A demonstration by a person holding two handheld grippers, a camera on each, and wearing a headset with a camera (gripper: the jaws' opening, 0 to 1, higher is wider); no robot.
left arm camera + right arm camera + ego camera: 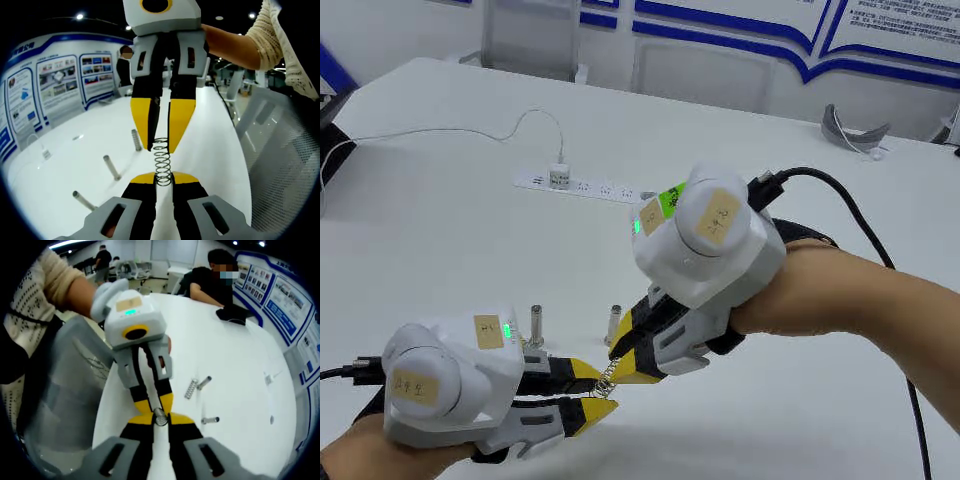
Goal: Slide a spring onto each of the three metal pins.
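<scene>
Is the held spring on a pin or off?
Off: the spring is clamped between left gripper and right gripper, apart from the pins.

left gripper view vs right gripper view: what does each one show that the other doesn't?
Left gripper view: three bare pins standing in a row, with wall posters behind them. Right gripper view: a loose spring beside one pin, and a seated person at the far end. Shared: the held spring spanning between the left hand-held gripper and the right hand-held gripper, each shut on one end, above the white table.
</scene>
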